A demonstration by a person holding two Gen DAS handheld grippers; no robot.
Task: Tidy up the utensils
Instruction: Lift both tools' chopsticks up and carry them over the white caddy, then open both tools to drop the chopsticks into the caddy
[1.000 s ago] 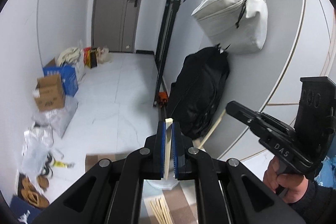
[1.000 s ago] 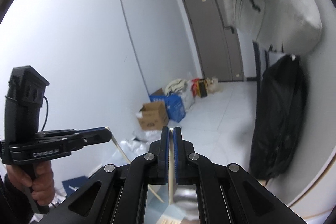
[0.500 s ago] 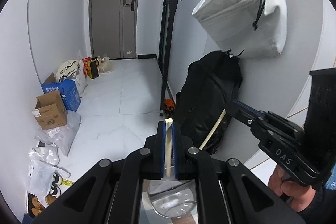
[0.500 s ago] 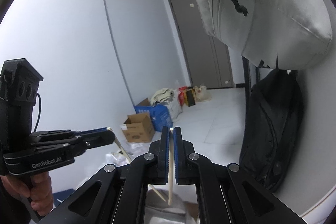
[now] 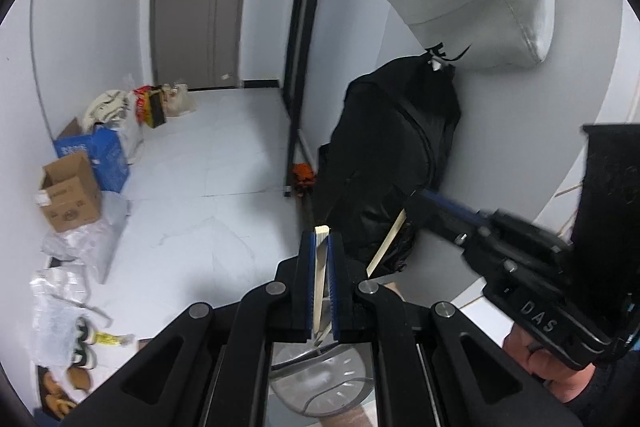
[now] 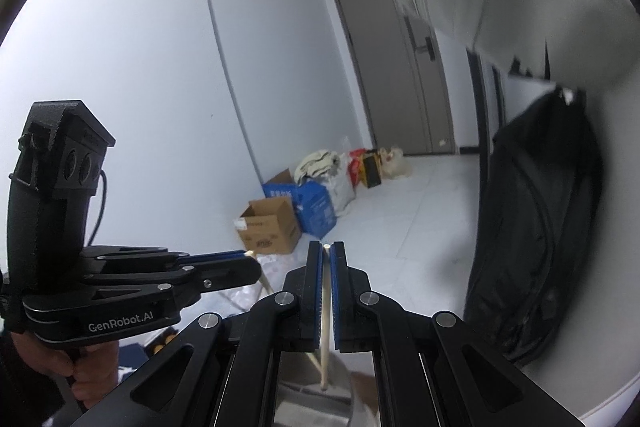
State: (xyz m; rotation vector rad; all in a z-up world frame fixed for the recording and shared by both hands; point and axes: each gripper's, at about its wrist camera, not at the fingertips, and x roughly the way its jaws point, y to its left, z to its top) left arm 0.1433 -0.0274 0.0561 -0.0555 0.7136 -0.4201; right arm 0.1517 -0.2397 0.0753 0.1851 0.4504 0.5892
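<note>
The left hand-held gripper is raised, its two blue-padded fingers closed on a thin wooden chopstick that stands nearly upright between them. The right hand-held gripper is also raised and pinches a second chopstick. In the left wrist view the right hand wraps the handle low on the right; in the right wrist view the left hand grips its handle low on the left.

Two pale wooden chopsticks, each pinched upright between a tool's blue pads, tips pointing down.
</note>
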